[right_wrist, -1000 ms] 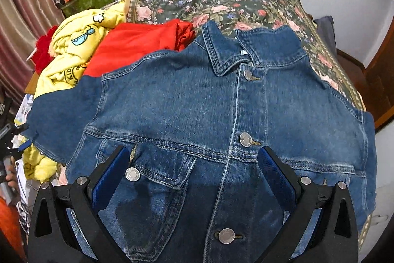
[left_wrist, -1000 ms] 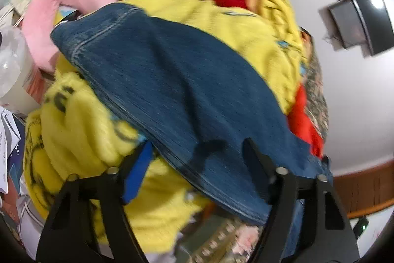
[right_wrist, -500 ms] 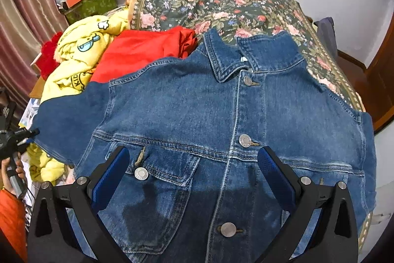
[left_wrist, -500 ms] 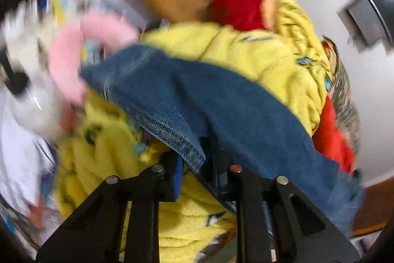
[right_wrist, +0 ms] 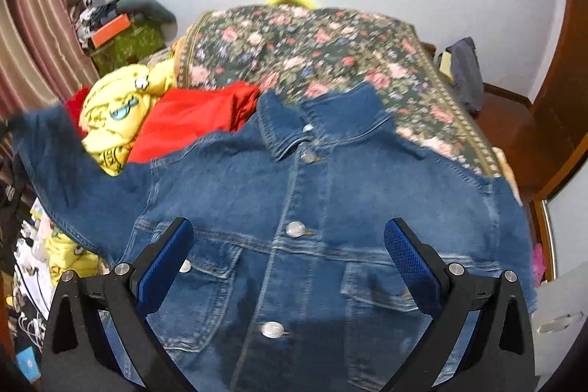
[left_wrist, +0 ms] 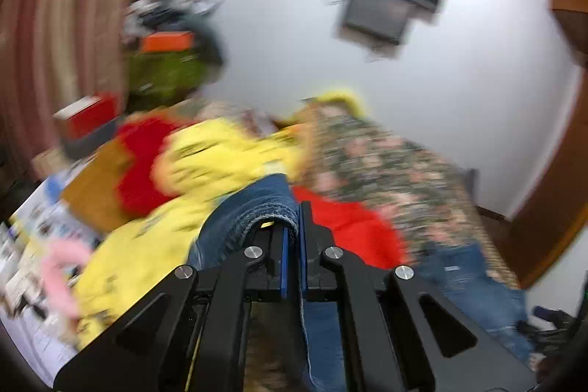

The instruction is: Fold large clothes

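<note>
A blue denim jacket [right_wrist: 312,193] lies front up and buttoned on the floral bedspread [right_wrist: 323,50], collar toward the far wall. My right gripper [right_wrist: 288,254] is open and empty, hovering over the jacket's chest between the two pockets. My left gripper [left_wrist: 292,237] is shut on the cuff end of the jacket's left sleeve [left_wrist: 253,208], which drapes over its fingertips. In the right wrist view that sleeve [right_wrist: 55,164] is lifted at the far left. The left wrist view is blurred by motion.
A yellow fleece garment [right_wrist: 117,105] and a red garment [right_wrist: 194,116] lie left of the jacket. Boxes and clutter [right_wrist: 117,24] stand by the striped curtain. A dark garment [right_wrist: 463,72] hangs at the bed's right side. A wooden door [right_wrist: 566,98] is at right.
My left gripper closed on the sleeve cuff and lifted it, swinging up and toward the bed. The right gripper stayed open, shifting slightly over the jacket's chest.
</note>
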Tool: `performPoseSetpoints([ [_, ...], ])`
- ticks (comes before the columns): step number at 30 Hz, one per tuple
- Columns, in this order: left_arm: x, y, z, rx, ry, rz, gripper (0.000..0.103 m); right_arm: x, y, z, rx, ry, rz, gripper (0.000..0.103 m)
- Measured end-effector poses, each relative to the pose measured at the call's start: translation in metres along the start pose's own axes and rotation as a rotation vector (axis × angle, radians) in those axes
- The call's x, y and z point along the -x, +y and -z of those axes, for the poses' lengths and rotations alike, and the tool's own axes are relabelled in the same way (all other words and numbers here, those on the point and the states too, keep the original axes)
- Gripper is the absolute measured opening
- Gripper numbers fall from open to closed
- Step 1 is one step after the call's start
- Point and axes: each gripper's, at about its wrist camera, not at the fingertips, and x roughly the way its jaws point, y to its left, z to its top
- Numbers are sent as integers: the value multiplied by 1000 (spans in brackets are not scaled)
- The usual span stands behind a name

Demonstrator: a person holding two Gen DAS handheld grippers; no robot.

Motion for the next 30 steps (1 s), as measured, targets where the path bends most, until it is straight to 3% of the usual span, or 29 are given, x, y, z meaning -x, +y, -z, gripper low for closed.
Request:
performPoseSetpoints([
  [3,-5,-66,-9,-64,4,123,3,10,-17,1,-10,-23,11,103],
  [7,-25,-147,9,-170,58,214,3,18,-41,8,-29,-23,25,103],
  [13,-60,-245,80,-332,269,308,3,27,-79,28,-51,-8,72,103],
  [16,-76,-275,124,-402,388,325,3,31,-97,41,-84,16,71,103],
  [20,-84,-307,170,-467,489,337,3,34,-113,54,-116,43,75,103],
  [26,-84,-327,185,-547,572,340,6,42,-122,64,-126,46,84,103],
  [29,-79,-320,177,-550,578,354,26,44,-122,62,-125,34,75,103],
  [30,-75,-315,172,-542,580,358,41,44,-121,61,-121,32,73,103],
])
